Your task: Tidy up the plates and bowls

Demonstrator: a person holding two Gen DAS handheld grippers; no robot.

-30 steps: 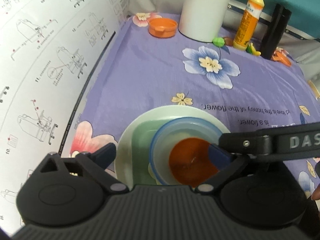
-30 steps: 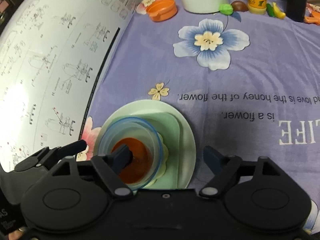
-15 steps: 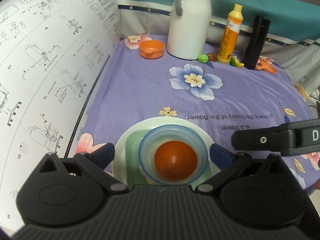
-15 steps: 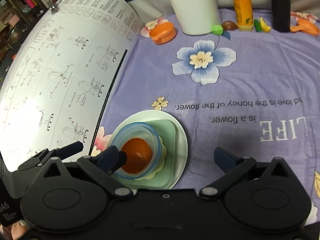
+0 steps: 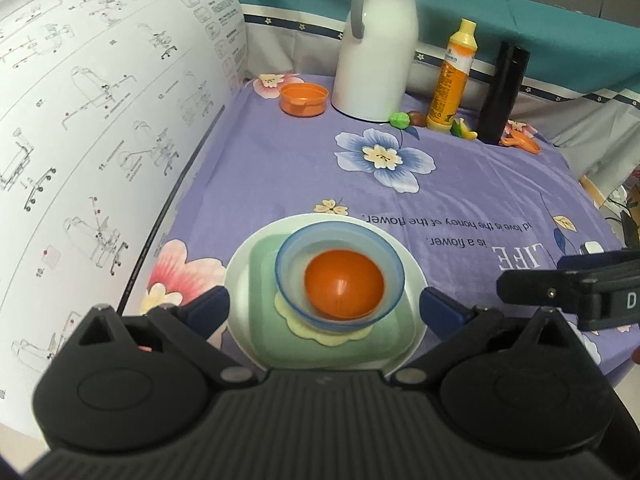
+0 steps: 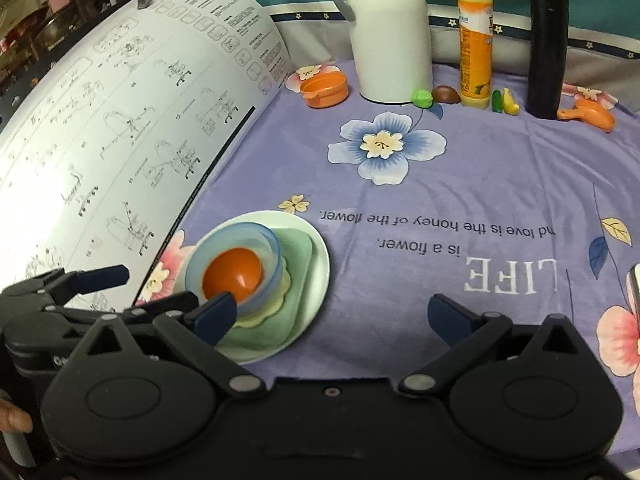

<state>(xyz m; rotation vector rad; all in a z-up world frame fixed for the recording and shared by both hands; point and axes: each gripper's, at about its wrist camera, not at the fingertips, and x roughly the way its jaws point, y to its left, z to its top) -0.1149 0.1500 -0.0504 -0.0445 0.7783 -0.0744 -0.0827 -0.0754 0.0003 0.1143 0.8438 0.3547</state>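
A nested stack sits on the purple cloth: a white round plate [image 5: 416, 280], a green square plate [image 5: 264, 264], a pale yellow flower-shaped saucer [image 5: 332, 336], a translucent blue bowl [image 5: 292, 256] and an orange bowl [image 5: 344, 284] inside it. My left gripper [image 5: 324, 310] hovers open just short of the stack, holding nothing. To the right of the stack, my right gripper [image 6: 330, 314] stands wide open and empty; its left fingertip [image 6: 212, 316] overlaps the stack's near edge [image 6: 256, 320] in the picture. One of its fingers [image 5: 560, 280] shows at the right of the left wrist view.
A large curved sheet of instruction drawings [image 5: 100, 120] borders the cloth on the left. At the back stand a white jug [image 5: 376, 52], a small orange dish [image 5: 304, 98], a yellow-orange bottle [image 5: 452, 76] and a black cylinder [image 5: 504, 92], with small toys and an orange scoop [image 6: 592, 114].
Both grippers have pulled back and up from the stack. The right gripper's finger, which was inside the orange bowl, has come out, and its jaws have spread wider.
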